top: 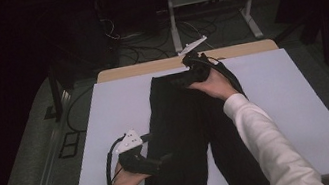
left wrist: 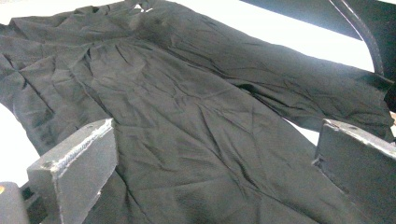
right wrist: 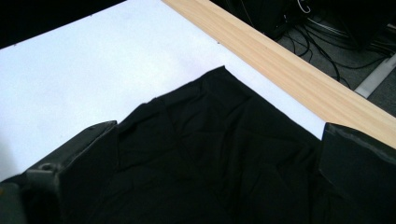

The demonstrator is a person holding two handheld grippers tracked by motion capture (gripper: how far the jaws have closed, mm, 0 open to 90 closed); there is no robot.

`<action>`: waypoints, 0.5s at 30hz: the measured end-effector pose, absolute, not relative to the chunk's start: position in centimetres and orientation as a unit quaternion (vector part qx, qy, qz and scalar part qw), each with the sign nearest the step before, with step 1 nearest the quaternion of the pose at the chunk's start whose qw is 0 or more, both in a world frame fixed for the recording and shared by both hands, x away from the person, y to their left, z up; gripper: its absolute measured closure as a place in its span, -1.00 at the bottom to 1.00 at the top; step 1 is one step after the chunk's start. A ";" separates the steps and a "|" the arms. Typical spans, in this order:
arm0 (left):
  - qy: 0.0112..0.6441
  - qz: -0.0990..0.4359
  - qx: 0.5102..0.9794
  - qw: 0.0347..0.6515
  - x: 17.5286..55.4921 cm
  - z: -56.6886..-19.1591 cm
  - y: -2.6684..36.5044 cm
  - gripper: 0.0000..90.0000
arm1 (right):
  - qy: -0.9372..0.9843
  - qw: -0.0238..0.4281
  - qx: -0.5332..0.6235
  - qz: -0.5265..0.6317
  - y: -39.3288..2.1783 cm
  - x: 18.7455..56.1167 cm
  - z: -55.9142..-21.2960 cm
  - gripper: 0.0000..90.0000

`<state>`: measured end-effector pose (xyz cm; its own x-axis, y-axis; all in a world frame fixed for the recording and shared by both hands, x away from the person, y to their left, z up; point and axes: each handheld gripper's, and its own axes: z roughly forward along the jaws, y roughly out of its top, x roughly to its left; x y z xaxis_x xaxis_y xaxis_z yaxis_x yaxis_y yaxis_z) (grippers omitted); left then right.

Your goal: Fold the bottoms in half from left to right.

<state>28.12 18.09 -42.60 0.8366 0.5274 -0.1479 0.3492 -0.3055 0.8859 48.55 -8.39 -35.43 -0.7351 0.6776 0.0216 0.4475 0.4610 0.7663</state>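
Observation:
A pair of black trousers (top: 184, 130) lies flat on the white tabletop (top: 115, 111), waist at the far end, legs running toward the near edge. My left gripper (top: 166, 159) rests at the left leg's outer edge, near the front; its jaws stand wide apart over the wrinkled cloth (left wrist: 187, 116), so it is open (left wrist: 217, 135). My right gripper (top: 181, 80) is at the far waist end, open (right wrist: 219, 133), jaws spread over the cloth's top left corner (right wrist: 210, 121). Neither holds fabric.
A bare wooden strip (top: 148, 68) runs along the table's far edge (right wrist: 289, 60). Behind it, cables (top: 144, 45) lie on the floor by a white desk frame (top: 172, 15). White surface lies bare left and right of the trousers.

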 end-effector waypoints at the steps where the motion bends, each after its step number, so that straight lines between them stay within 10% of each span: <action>1: 0.273 0.085 0.804 0.522 28.1 -42.6 18.1 -1.00 | 0.842 0.147 0.332 0.398 -8.2 48.7 -35.4 -1.00; 15: 0.277 0.086 0.801 0.524 28.2 -42.6 18.2 -1.00 | 0.830 0.151 0.339 0.417 -5.8 50.9 -35.9 -1.00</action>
